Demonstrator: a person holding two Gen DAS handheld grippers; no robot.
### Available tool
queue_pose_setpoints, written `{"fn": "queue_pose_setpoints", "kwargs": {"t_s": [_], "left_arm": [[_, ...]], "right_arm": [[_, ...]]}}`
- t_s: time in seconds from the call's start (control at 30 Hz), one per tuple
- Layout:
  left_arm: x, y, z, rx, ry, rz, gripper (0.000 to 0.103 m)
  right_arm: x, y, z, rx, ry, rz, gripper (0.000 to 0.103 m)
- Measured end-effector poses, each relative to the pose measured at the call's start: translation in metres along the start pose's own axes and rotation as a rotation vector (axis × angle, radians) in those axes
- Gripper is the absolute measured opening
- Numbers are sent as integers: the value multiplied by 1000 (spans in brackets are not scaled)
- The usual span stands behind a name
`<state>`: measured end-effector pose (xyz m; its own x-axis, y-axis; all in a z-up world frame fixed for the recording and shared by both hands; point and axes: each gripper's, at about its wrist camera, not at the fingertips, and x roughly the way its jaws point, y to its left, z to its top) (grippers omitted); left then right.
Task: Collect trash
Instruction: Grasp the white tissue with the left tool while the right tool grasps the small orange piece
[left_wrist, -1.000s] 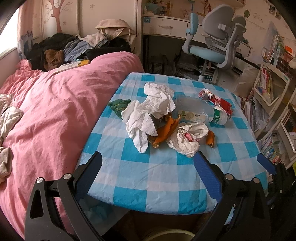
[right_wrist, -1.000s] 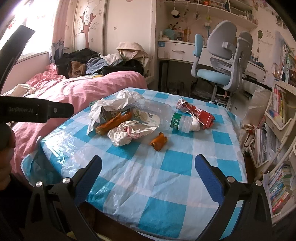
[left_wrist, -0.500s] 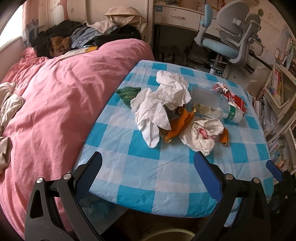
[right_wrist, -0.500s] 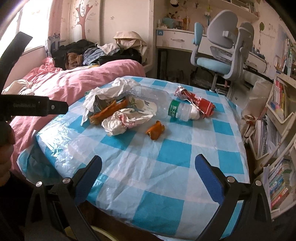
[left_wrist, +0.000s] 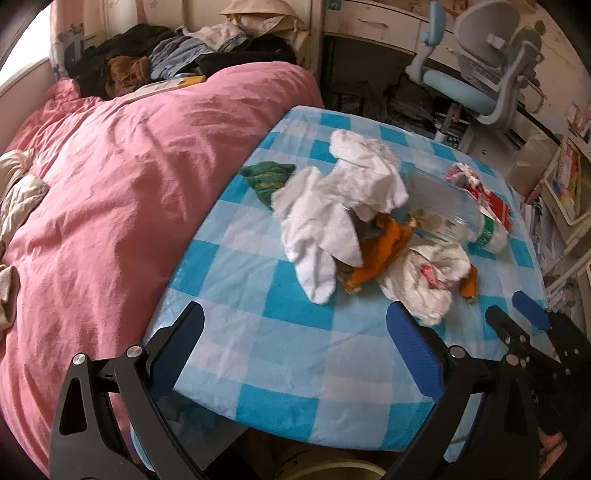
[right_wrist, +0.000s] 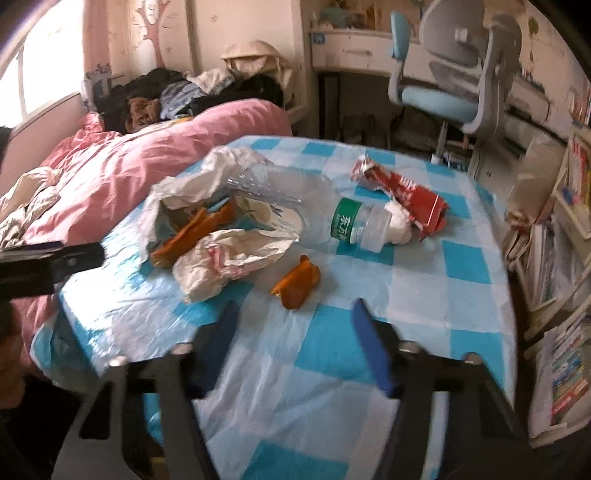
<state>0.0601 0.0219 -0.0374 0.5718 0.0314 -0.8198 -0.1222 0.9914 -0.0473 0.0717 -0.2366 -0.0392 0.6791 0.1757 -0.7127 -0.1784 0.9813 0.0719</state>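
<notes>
Right gripper (right_wrist: 295, 325), jaws open and empty, is our nearer one: orange peel (right_wrist: 296, 283) lies just ahead at twelve o'clock, tilted toward one o'clock.

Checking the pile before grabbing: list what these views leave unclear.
- Bottle: rear end hidden under white paper in the left view.
- Bin below table: cut off by the left view's bottom edge.
- Right gripper: motion-blurred in the right view.
- Bottle label: too small to read in the left view.
</notes>
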Motion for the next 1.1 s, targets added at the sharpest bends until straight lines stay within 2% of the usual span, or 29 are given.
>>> {"fn": "queue_pose_setpoints", "kwargs": {"t_s": [0.13, 0.33, 0.5, 0.6, 0.63, 0.7, 0.73, 0.77, 0.8, 0.83, 0.87, 0.9, 0.97, 1.1], "left_arm": [[7, 23, 18, -78, 12, 12, 95], [23, 38, 41, -69, 55, 30, 95], [37, 13, 45, 45, 84, -22, 95], [47, -9, 46, 129, 79, 13, 95], [50, -12, 47, 140, 74, 32, 95], [57, -14, 53, 137, 61, 74, 95], [60, -12, 55, 124, 62, 67, 93], [61, -9, 57, 110, 64, 57, 83], [65, -7, 59, 92, 72, 40, 66], [68, -5, 60, 83, 85, 23, 55], [73, -3, 60, 72, 110, -7, 31], [76, -1, 59, 62, 135, -35, 13], [75, -2, 57, 63, 139, -56, 6], [57, -1, 48, 75, 96, -81, 5]], "right_arm": [[15, -3, 6, 24, 11, -8, 46], [27, -6, 9, 41, 25, 5, 41], [35, -8, 15, 41, 37, 24, 40], [38, -8, 16, 39, 48, 43, 29], [39, -8, 16, 37, 50, 45, 23], [38, -8, 16, 30, 45, 51, 21], [38, -7, 16, 25, 44, 55, 20], [38, -6, 16, 23, 46, 56, 19], [38, -6, 16, 22, 46, 59, 19], [37, -6, 17, 21, 47, 62, 18], [36, -6, 17, 22, 48, 65, 17], [35, -6, 17, 24, 47, 69, 16], [31, -6, 18, 26, 43, 72, 16], [19, -6, 13, 42, 35, 83, 16]]}}
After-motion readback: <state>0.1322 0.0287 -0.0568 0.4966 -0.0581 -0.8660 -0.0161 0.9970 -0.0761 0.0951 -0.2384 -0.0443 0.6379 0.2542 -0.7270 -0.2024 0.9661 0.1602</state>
